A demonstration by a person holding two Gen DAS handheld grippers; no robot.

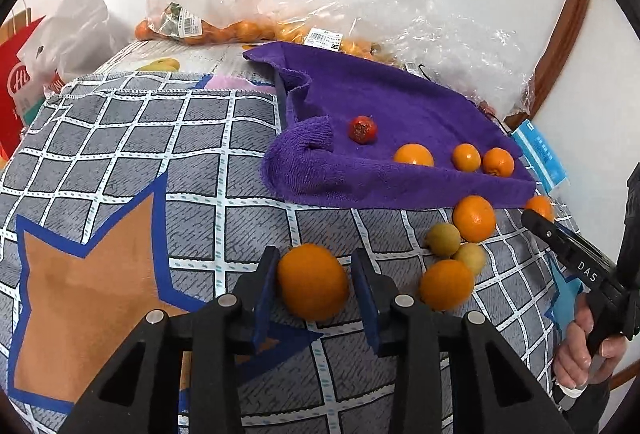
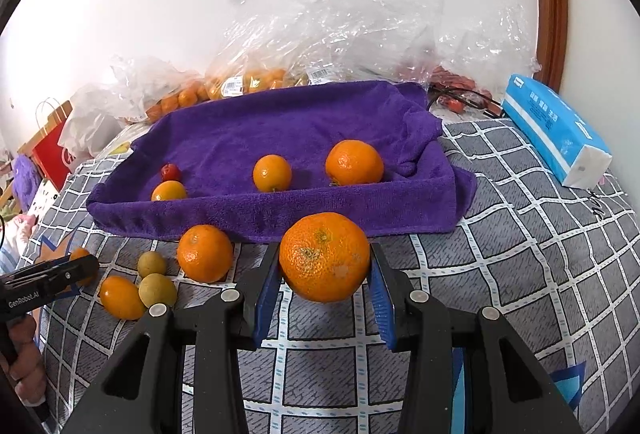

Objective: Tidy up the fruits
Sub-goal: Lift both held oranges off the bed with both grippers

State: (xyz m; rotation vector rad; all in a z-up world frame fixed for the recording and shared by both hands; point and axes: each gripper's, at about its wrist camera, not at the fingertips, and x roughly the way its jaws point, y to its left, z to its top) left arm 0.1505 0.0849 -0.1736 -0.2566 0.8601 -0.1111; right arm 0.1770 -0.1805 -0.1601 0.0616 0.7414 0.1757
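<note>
- Nearest the left wrist camera, the left gripper (image 1: 314, 288) has an oval orange (image 1: 313, 286) between its blue pads; the left pad touches the peel, the right pad sits at its edge, and I cannot tell whether it is truly clamped. The fruit's long axis runs roughly away from the camera, slightly tilted.
- In the right wrist view, the right gripper (image 2: 325, 274) is clamped on a large mandarin (image 2: 324, 257), both pads pressed to its sides. Its stem scar faces up and toward the camera; the peel is bumpy, with pale blemishes.
- Both held fruits sit in front of the purple towel (image 2: 280, 126), over the grey checked cloth (image 2: 500, 234).
- The towel is draped into a tray shape and holds three orange fruits and one small red fruit (image 2: 171, 171).
- Loose on the cloth to the left of the mandarin: a round orange (image 2: 205, 253), an oval one (image 2: 121, 297), two small yellow-green fruits (image 2: 157, 290).
- Behind the towel, clear plastic bags (image 2: 248, 78) hold more orange fruit.
- A blue tissue pack (image 2: 556, 130) lies at the right.
</note>
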